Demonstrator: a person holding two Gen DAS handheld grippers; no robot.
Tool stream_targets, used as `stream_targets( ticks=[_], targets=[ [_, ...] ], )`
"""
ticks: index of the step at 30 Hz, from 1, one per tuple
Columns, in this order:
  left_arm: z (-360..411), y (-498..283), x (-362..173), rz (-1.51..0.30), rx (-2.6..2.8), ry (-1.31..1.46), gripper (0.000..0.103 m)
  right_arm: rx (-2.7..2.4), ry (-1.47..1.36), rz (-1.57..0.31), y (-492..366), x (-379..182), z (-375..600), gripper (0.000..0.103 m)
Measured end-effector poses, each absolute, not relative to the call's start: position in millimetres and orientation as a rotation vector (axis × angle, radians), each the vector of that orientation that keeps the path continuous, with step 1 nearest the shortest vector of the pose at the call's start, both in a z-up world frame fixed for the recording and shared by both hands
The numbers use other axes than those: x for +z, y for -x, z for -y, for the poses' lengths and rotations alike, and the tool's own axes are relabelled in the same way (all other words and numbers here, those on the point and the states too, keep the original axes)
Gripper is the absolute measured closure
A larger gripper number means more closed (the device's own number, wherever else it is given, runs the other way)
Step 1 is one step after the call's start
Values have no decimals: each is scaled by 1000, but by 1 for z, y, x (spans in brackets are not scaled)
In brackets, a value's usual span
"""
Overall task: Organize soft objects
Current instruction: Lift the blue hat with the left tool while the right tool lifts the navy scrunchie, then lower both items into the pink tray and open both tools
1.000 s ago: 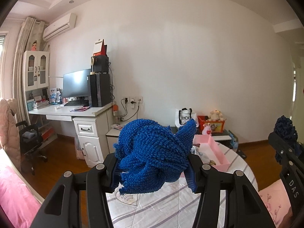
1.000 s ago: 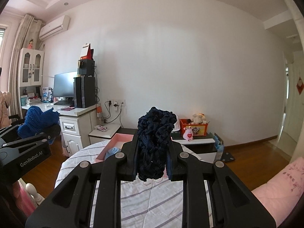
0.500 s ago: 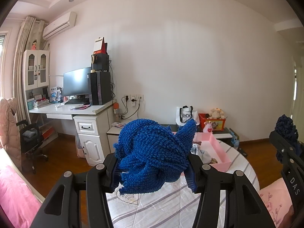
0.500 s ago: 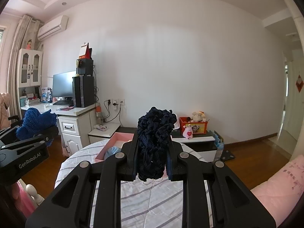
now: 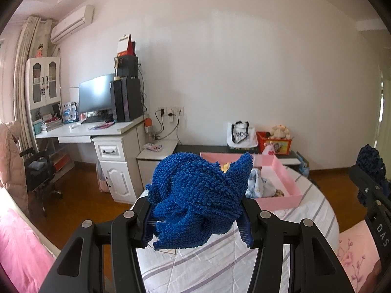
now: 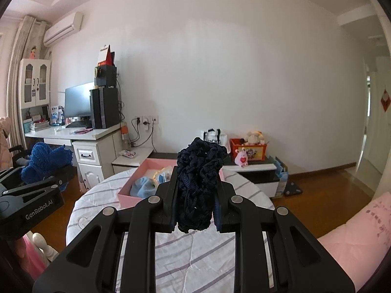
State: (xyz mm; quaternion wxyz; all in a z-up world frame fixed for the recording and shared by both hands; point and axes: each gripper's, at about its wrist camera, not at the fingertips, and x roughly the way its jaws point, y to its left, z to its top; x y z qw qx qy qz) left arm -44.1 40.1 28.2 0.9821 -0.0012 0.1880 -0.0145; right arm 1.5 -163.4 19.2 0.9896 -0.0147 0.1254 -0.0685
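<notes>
Bedding in white with grey stripes covers the one bed (image 5: 220, 263), whose rounded far edge curves off toward the wooden floor (image 6: 325, 190); bare floor lies open beyond that edge on both sides. One white desk (image 5: 97, 129) stands against the left wall with a monitor on it. One pink tray (image 5: 281, 200) rests on the bed near its far edge, holding a few pale blue and yellowish soft pieces; its near wall faces both tools, with striped bedding bare between. Two knitted bundles are held above the bed. The left gripper (image 5: 195, 222) is clamped on the bright blue knit bundle (image 5: 198, 195), the larger one, which bulges over both pads and sits in front of the tray's left half. The right gripper (image 6: 194, 217) is pressed nearly together on the dark navy knit bundle (image 6: 198, 185), a narrow upright wad raised before the tray's right end. The two grippers are apart, side by side, not touching.
</notes>
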Motion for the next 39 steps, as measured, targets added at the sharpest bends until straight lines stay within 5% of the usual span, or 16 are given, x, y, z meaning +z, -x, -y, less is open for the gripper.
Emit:
stream_targets(
  ticks=[22,39],
  targets=[
    [-35,-119,-2,-693,-72,-39,52,-143,-49,-559,-104,-53,205,82],
    [2,-289,2,-762,-92,-53,52,-174,-66,-636,-192,-60,228,82]
  ],
)
